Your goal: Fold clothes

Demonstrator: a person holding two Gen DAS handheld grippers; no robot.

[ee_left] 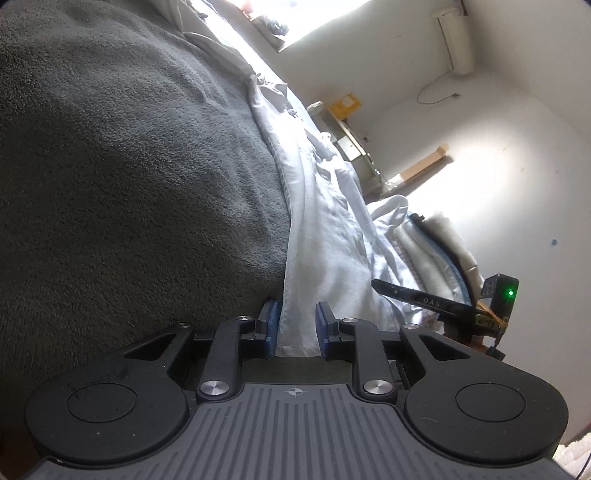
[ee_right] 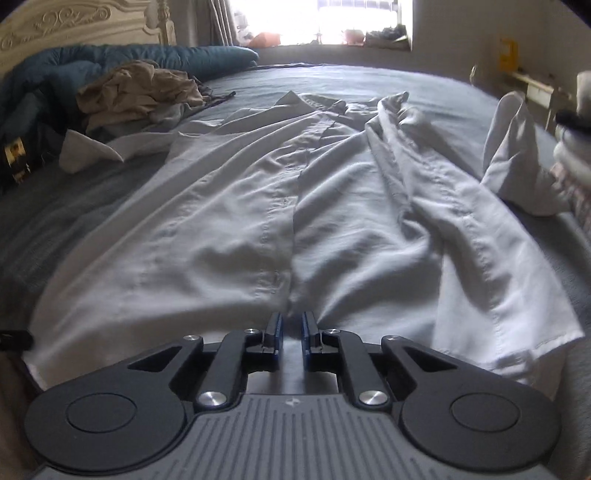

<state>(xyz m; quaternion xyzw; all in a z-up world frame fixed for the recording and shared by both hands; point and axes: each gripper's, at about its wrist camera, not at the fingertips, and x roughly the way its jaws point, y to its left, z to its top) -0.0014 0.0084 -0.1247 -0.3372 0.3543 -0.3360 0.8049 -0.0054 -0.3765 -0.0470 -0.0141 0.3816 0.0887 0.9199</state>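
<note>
A white shirt (ee_right: 295, 206) lies spread out, front up and wrinkled, across a bed (ee_right: 332, 79) covered in a grey blanket, its collar toward the bright window (ee_right: 354, 18) at the far end. One sleeve reaches out to the left, and on the right a fold of the cloth stands up off the blanket.

The right gripper (ee_right: 291, 325) is down at the shirt's near hem, right where the two front panels meet. Its blue pads (ee_right: 306, 328) sit close together with only a narrow gap; the placket edge bunches just at their tips, but whether cloth is actually pinched between them cannot be told.

The left gripper (ee_left: 295, 328) sits at another edge of the same shirt, its view rolled sideways so the blanket fills the left of the picture. The stitched hem hangs between its pads — against the left one, with a clear gap before the right one — so the jaws are parted and not clamping.

Near the headboard (ee_right: 85, 26) lie a teal quilt (ee_right: 147, 55) and a crumpled beige garment (ee_right: 140, 92). A stack of folded cloth (ee_right: 572, 147) sits at the bed's right edge.
</note>
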